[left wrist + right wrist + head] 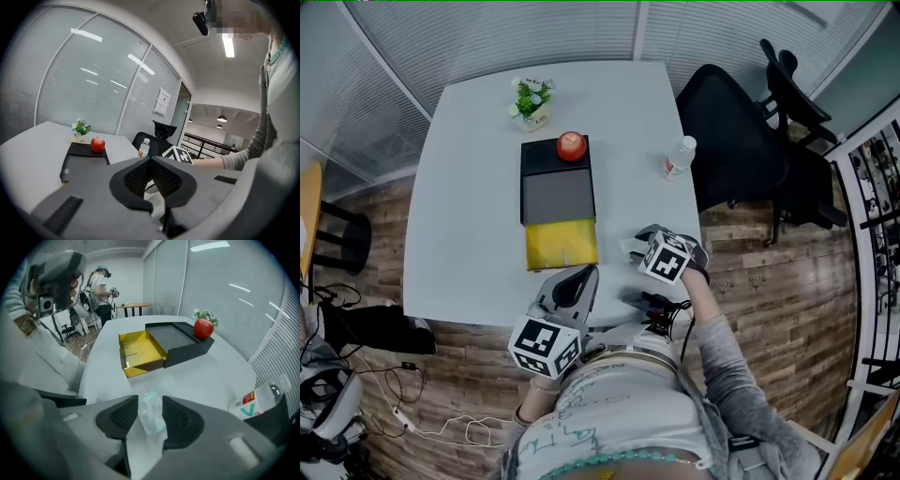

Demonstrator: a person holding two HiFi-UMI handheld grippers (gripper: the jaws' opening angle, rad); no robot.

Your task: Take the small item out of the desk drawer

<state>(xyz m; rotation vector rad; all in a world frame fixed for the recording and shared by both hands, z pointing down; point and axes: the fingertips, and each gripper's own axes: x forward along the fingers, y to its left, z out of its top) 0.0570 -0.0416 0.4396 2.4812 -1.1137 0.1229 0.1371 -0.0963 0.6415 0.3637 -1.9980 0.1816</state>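
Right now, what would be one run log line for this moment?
yellow drawer: open | right gripper: holds small clear packet | left gripper: shut, empty | apple: on black box

An apple (571,145) sits on the drawer box (557,192) on the desk (459,234). A plant (531,101) stands behind it, a bottle (679,157) to its right.

Clear plastic packet (151,417): contents too blurred to tell, lower end hidden behind the right hand-held gripper (150,404) pads; water bottle (257,403) base hidden behind that gripper's body, label print too small to read; yellow drawer (140,352) shows only as a sliver behind the black desk organizer (84,161) in the left gripper view; plant pot (80,139) tag illegible.
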